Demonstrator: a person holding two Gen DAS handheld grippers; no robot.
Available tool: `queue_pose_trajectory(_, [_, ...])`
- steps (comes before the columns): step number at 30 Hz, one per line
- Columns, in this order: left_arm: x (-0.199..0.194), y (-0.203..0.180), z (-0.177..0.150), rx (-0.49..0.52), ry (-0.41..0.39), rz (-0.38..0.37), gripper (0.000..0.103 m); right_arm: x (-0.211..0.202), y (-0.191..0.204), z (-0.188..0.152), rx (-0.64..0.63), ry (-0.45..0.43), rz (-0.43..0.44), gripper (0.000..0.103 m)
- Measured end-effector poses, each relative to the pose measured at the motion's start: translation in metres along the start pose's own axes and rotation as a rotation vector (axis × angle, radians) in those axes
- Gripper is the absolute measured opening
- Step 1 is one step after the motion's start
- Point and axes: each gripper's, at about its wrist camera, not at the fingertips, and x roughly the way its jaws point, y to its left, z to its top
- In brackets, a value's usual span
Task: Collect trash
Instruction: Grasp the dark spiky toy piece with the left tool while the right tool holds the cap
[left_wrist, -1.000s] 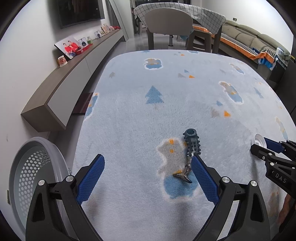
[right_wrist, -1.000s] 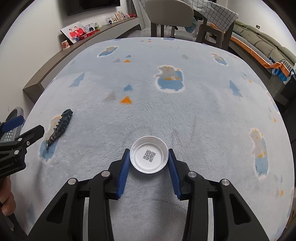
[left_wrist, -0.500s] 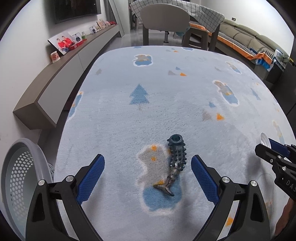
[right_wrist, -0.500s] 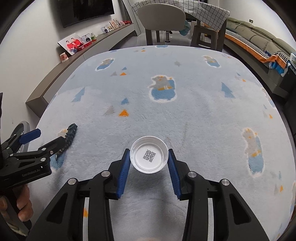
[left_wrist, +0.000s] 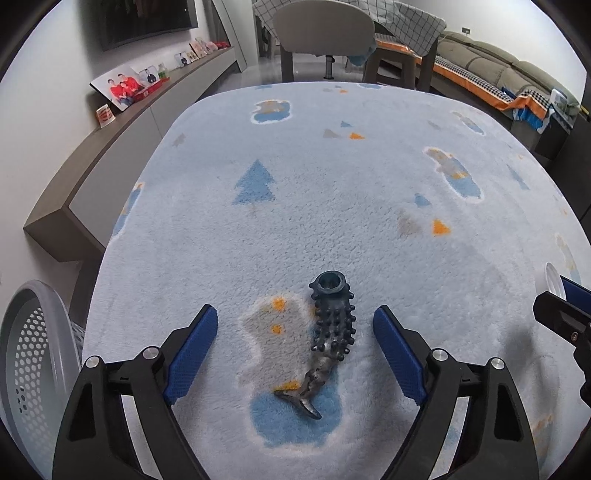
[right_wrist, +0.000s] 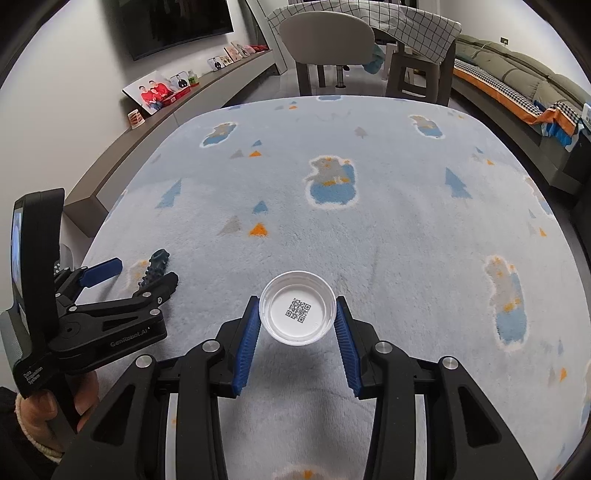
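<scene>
Pale blue fleece rug (left_wrist: 332, 206) with tree and bear prints is seen covering the floor; a long wall shelf (left_wrist: 122, 147) with photo frames runs along the left, a chair (right_wrist: 325, 37) and a sofa (right_wrist: 517, 74) stand at the far end. A perforated grey basket (left_wrist: 33, 362) is seen at the left edge of the left wrist view, beside the rug. A dark knobbly fish-shaped toy (left_wrist: 328, 336) lies flat on the rug between the jaws of the left gripper (left_wrist: 295, 350), nearer the right pad, untouched; these jaws are spread wide and have just been closing a little. A white round lid (right_wrist: 297, 312), QR code facing up, is pinched between the blue pads of the right gripper (right_wrist: 295, 332) and held clear above the rug. A hand (right_wrist: 55, 417) is seen gripping the left tool's handle.
</scene>
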Motion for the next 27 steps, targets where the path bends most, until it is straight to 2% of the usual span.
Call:
queue_pose_trajectory(2, [-0.002,-0.002,-0.001,0.010,-0.004,-0.013,0.074,-0.001,-0.001,0.000,0.002,-0.001,0.002,0.039])
queue_pose_trajectory(5, [-0.005,-0.007,-0.002,0.028,0.000,-0.041,0.055,-0.001,-0.001,0.000,0.004,-0.001,0.004,0.039])
queue_pose_trajectory(9, [-0.008,-0.009,-0.004,0.032,0.004,-0.072,0.040,-0.001,0.000,-0.001,0.000,0.000,0.006,0.039])
queue_pose_trajectory(11, [-0.010,-0.008,-0.004,0.032,0.006,-0.080,0.025,-0.003,0.001,-0.001,-0.002,-0.003,0.007,0.039])
queue_pose_trajectory(12, [-0.011,-0.007,-0.004,0.032,0.006,-0.085,0.022,-0.003,0.001,-0.001,-0.001,-0.004,0.007,0.039])
queue_pose_trajectory(27, [-0.033,0.008,-0.016,0.029,-0.036,-0.056,0.021,-0.019,0.011,0.003,0.002,-0.045,0.038,0.039])
